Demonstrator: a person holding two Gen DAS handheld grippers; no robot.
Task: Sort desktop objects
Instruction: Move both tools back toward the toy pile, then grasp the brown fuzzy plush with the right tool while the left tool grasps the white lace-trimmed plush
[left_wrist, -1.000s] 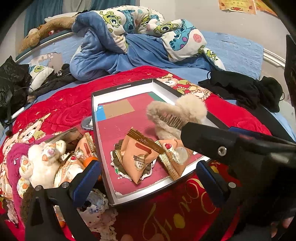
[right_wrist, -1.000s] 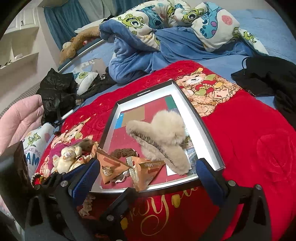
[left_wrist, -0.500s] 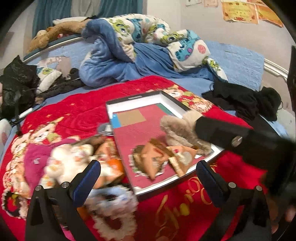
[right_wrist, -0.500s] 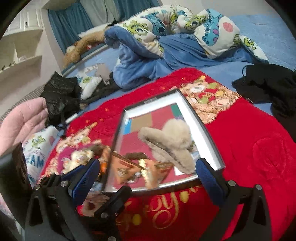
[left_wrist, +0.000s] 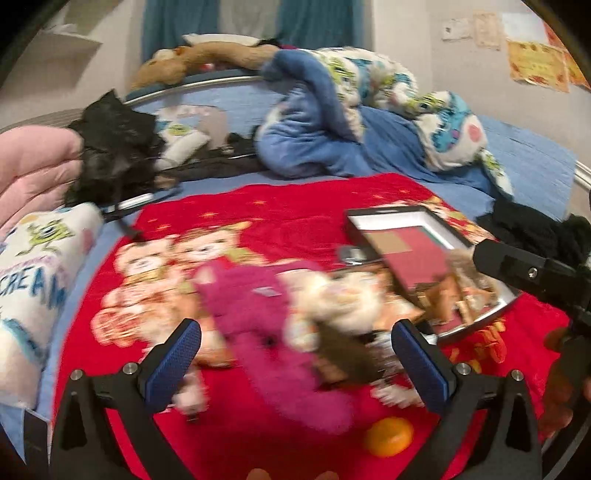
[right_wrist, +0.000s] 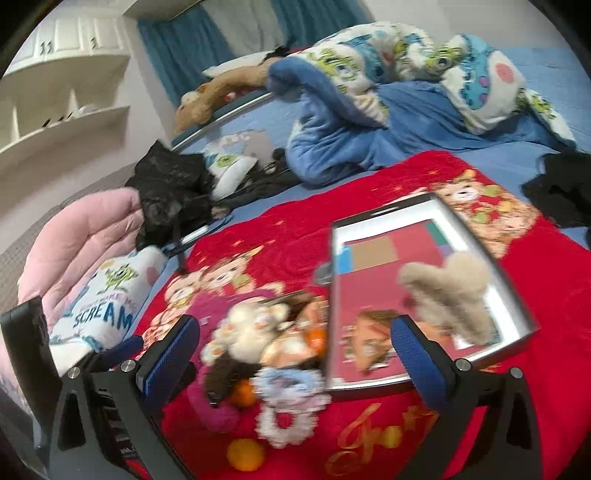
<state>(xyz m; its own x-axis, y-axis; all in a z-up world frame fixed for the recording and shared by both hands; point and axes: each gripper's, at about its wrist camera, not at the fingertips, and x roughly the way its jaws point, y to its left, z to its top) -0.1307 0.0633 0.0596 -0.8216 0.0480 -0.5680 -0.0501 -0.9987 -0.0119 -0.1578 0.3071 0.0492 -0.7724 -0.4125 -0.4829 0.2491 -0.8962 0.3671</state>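
Note:
A shallow box lid lies on the red blanket and holds a beige fluffy hair claw and tan triangular snack packets. Left of it lies a blurred pile: a white plush toy, a magenta fluffy item, a lace scrunchie and small oranges. My left gripper is open and empty above the pile. My right gripper is open and empty over the pile and the box's near left edge.
The red blanket covers a bed with a rumpled blue duvet behind, black clothes at right, a black bag and a pink quilt at left. The right gripper's body shows at the left view's right edge.
Both views have swung left, from the box toward the pile of loose objects. Both grippers stay open and empty. The frames now are motion-blurred.

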